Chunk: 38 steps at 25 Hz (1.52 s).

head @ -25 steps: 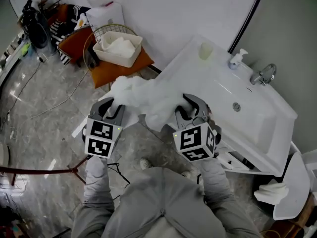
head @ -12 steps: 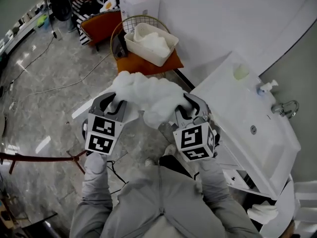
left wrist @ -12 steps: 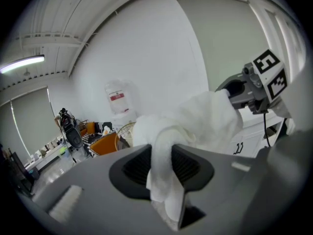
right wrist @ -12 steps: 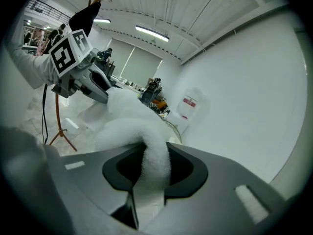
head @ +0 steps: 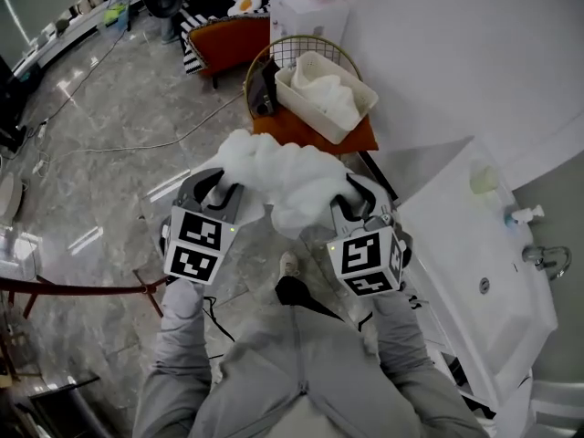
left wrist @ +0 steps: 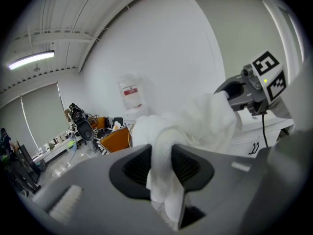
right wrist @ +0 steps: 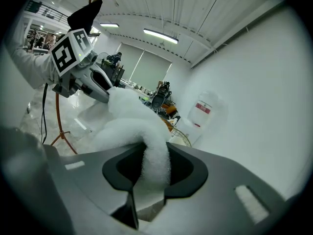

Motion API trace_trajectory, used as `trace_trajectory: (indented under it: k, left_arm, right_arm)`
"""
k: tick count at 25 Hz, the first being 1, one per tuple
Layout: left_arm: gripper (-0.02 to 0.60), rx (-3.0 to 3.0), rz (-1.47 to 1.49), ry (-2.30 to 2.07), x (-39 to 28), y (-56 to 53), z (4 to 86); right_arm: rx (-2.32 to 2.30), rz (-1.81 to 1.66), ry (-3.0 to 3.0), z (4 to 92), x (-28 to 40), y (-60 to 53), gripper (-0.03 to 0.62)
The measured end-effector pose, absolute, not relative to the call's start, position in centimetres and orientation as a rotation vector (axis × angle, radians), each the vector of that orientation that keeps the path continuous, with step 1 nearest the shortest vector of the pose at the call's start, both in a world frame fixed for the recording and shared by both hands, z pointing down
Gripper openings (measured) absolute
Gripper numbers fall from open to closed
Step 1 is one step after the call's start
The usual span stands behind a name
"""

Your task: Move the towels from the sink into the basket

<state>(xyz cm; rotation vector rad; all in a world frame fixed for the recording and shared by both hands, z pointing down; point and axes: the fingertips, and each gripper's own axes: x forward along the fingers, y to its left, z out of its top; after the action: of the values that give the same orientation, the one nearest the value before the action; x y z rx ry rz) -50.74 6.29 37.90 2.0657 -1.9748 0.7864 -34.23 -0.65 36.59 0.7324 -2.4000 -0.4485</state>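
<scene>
A fluffy white towel [head: 278, 173] hangs in the air between my two grippers, above the floor. My left gripper [head: 222, 190] is shut on its left end; a fold of the towel [left wrist: 164, 173] is pinched between the jaws. My right gripper [head: 343, 192] is shut on its right end, with the towel [right wrist: 154, 163] squeezed between its jaws. Ahead stands a white basket [head: 351, 128] holding a white towel [head: 328, 91], on an orange stool [head: 306, 133]. The white sink [head: 484, 263] lies to the right.
A gold wire frame [head: 297, 57] rings the basket. An orange chair with striped cushions [head: 224, 26] and a white box [head: 310, 7] stand beyond. Cables [head: 137, 144] trail over the marble floor; a red stand [head: 82, 290] is at the left. A soap pump [head: 525, 215] and tap [head: 546, 259] sit on the sink.
Both grippers have carried the towel away from the sink toward the basket. The basket now lies closer ahead and the sink has slid off to the right.
</scene>
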Motion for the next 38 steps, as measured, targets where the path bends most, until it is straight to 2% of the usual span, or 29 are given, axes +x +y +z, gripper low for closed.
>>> trace_trajectory:
  k: [16,28,38]
  left_arm:
    - [0.169,2.101,0.847,-1.939,-58.4,-12.7,37.4]
    - [0.169,2.280,0.826,-1.852,-59.0,-26.2,35.5]
    - [0.169,2.412,0.797,-1.664,-58.5,-39.9,38.2]
  right_arm:
    - [0.766,-0.409,-2.401,36.6,-42.0,-18.9,0.106]
    - [0.986,-0.403,-2.351,34.3,-42.2,-30.2,0.106]
    - [1.144,-0.336,-2.222,35.9,-41.6,-40.9,0.106]
